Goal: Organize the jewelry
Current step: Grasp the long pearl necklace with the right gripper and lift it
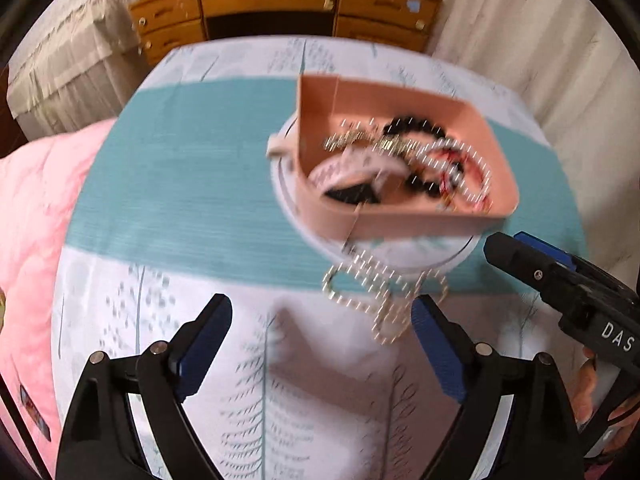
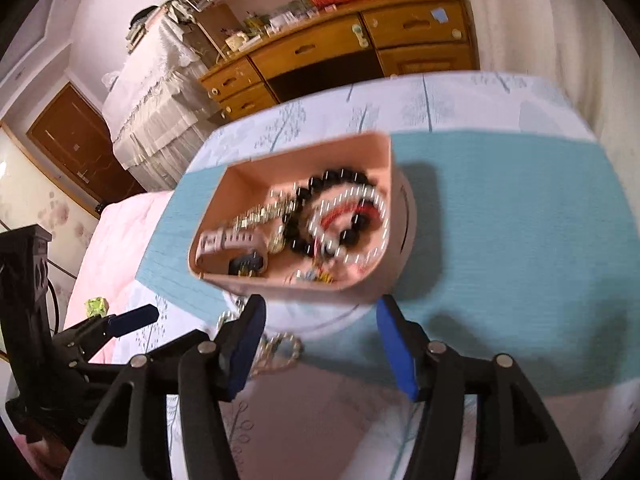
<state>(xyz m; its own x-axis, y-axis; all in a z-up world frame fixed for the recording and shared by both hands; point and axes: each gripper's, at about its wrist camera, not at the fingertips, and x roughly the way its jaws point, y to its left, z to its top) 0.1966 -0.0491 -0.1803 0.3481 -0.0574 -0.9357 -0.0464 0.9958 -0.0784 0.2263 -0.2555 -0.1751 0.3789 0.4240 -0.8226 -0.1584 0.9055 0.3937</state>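
Observation:
A pink box [image 1: 400, 216] [image 2: 296, 286] sits on a white round container [image 1: 400, 256] [image 2: 406, 216] on the bedspread. It holds a black bead bracelet [image 1: 416, 126] [image 2: 340, 178], a pearl bracelet [image 1: 472, 168] [image 2: 376, 216], a silver chain and other pieces. A pearl necklace [image 1: 376, 300] [image 2: 280, 350] lies on the cloth in front of the box. My left gripper [image 1: 322, 340] is open, just short of the necklace. My right gripper [image 2: 320, 344] is open, close to the box's near wall; it shows at the right of the left wrist view [image 1: 560, 276].
The bedspread [image 1: 180, 184] [image 2: 500, 220] is white with a teal band. A pink quilt [image 1: 36, 220] [image 2: 116, 240] lies to the left. A wooden dresser [image 1: 280, 4] [image 2: 360, 48] stands beyond the bed. A small green object [image 2: 96, 306] lies on the quilt.

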